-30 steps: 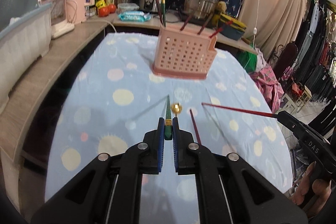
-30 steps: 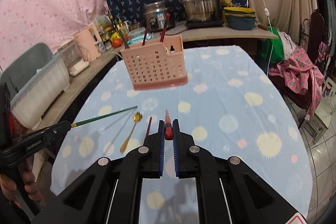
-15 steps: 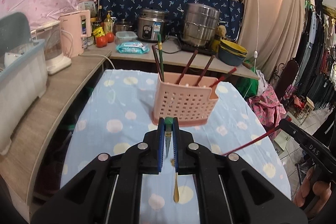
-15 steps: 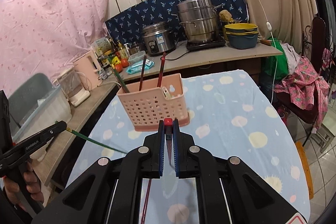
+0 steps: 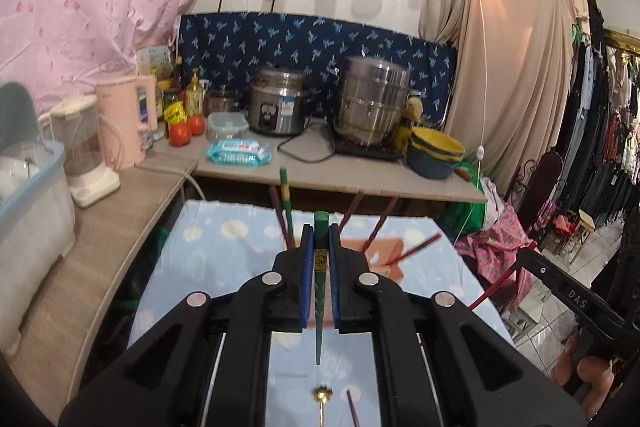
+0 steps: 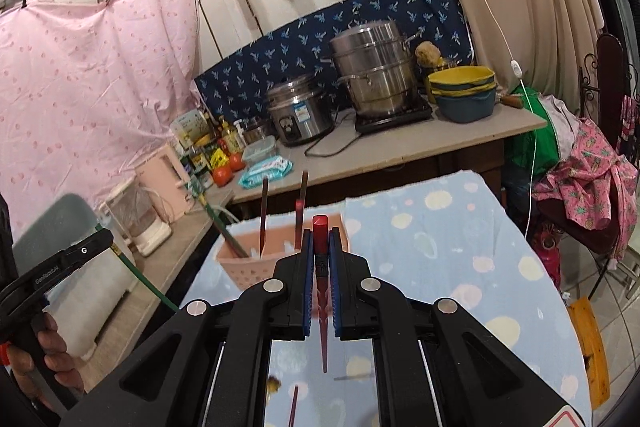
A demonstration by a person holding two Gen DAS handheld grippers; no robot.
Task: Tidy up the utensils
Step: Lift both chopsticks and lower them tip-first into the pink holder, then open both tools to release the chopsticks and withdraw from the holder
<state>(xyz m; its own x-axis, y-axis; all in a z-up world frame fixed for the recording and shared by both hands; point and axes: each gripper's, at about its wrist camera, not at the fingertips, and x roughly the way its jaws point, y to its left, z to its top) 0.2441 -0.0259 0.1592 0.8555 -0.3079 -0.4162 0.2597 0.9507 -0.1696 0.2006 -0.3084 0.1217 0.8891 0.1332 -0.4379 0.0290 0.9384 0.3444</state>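
Observation:
My left gripper (image 5: 320,239) is shut on a green chopstick (image 5: 319,291), held tip down above the table. My right gripper (image 6: 320,243) is shut on a red chopstick (image 6: 321,279), also tip down. The pink slotted utensil basket (image 6: 244,267) stands ahead on the dotted blue tablecloth, with several chopsticks standing in it; in the left wrist view the basket (image 5: 390,255) is mostly hidden behind my fingers. A gold spoon (image 5: 322,401) and a dark red chopstick (image 5: 352,407) lie on the cloth below. The right gripper also shows in the left wrist view (image 5: 532,259), the left one in the right wrist view (image 6: 100,239).
A counter (image 5: 340,175) behind the table holds a rice cooker (image 5: 278,107), a steel steamer pot (image 5: 370,105), stacked bowls (image 5: 436,153), a wipes pack and tomatoes. A side shelf at left carries a pink kettle (image 5: 128,119), a blender and a plastic bin (image 5: 28,211). Clothes hang at right.
Both grippers have risen and tilted up, lifting their chopsticks off the cloth and turning them tip down. The basket now sits lower in both views, closer to the fingers.

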